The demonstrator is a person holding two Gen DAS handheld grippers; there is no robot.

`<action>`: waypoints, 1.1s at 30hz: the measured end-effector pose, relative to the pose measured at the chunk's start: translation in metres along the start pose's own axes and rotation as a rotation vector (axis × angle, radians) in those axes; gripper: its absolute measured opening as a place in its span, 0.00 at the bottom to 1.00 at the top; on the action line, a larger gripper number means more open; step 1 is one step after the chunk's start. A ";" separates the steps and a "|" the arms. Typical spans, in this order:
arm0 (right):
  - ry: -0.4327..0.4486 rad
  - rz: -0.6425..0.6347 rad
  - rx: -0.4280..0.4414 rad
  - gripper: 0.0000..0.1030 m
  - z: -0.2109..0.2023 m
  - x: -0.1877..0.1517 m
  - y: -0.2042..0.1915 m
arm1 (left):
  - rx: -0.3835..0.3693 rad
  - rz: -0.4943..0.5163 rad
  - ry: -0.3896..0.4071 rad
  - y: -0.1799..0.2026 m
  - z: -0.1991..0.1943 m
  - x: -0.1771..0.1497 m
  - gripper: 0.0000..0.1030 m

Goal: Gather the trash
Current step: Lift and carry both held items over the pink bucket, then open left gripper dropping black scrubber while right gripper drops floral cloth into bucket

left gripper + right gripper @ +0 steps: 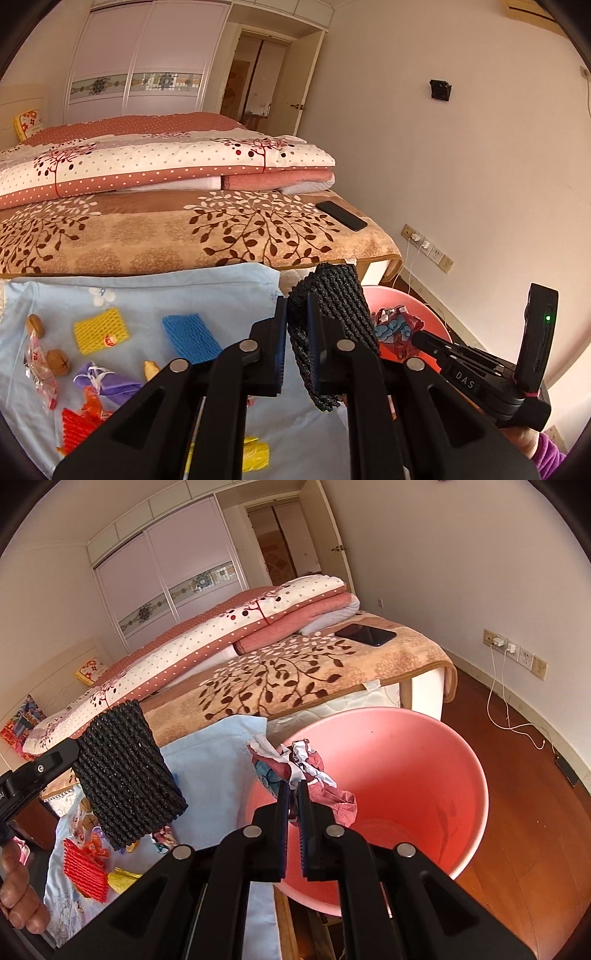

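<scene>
My left gripper (297, 314) is shut on a black foam net sleeve (332, 321) and holds it in the air above the table's right edge; the sleeve also shows in the right wrist view (129, 771). My right gripper (292, 794) is shut on a crumpled red and white wrapper (306, 771) and holds it over the rim of the pink bin (424, 775). The wrapper (393, 325) and the bin (436, 317) also show in the left wrist view, behind the sleeve.
On the light blue cloth (147, 295) lie a yellow foam net (101, 330), a blue foam net (192, 338), a red foam net (75, 430), walnuts (57, 362), a candy wrapper (40, 373) and a purple pouch (99, 380). A bed with a phone (341, 215) stands behind.
</scene>
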State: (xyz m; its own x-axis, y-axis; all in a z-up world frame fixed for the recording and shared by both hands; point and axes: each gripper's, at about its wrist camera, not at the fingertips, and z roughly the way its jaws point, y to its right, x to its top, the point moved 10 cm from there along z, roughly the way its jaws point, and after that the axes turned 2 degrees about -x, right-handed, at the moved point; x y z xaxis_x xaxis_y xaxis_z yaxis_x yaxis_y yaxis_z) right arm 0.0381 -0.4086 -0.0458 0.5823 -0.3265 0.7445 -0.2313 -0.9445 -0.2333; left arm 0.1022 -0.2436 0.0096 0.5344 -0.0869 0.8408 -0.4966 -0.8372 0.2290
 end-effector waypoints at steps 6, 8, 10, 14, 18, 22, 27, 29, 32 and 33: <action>-0.023 0.035 -0.038 0.04 0.006 -0.007 0.027 | -0.017 0.060 -0.019 0.033 0.033 0.000 0.10; -0.029 0.041 -0.047 0.04 0.008 -0.009 0.033 | -0.020 0.075 -0.035 0.041 0.043 -0.004 0.10; -0.037 0.044 -0.057 0.04 0.010 -0.013 0.038 | -0.023 0.088 -0.053 0.047 0.054 -0.009 0.10; -0.051 0.050 -0.064 0.04 0.016 -0.017 0.044 | -0.023 0.101 -0.086 0.055 0.071 -0.019 0.10; -0.065 0.053 -0.069 0.05 0.019 -0.022 0.047 | -0.032 0.090 -0.108 0.057 0.082 -0.027 0.10; -0.075 0.063 -0.071 0.05 0.024 -0.023 0.050 | -0.048 0.081 -0.121 0.058 0.084 -0.031 0.10; -0.077 0.071 -0.079 0.05 0.025 -0.022 0.053 | -0.072 0.057 -0.146 0.059 0.087 -0.034 0.21; -0.076 0.075 -0.081 0.05 0.025 -0.022 0.054 | -0.089 0.043 -0.152 0.059 0.086 -0.034 0.29; -0.074 0.083 -0.088 0.08 0.025 -0.022 0.056 | -0.094 0.037 -0.145 0.059 0.083 -0.032 0.31; -0.074 0.086 -0.090 0.12 0.024 -0.022 0.056 | -0.096 0.035 -0.146 0.059 0.083 -0.032 0.31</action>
State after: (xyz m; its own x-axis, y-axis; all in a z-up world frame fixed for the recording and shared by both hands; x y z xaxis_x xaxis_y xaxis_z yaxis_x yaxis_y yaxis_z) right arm 0.0310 -0.4556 -0.0906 0.6126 -0.4114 0.6749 -0.3502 -0.9068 -0.2348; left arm 0.1123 -0.3350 -0.0442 0.6056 -0.1981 0.7707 -0.5759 -0.7775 0.2527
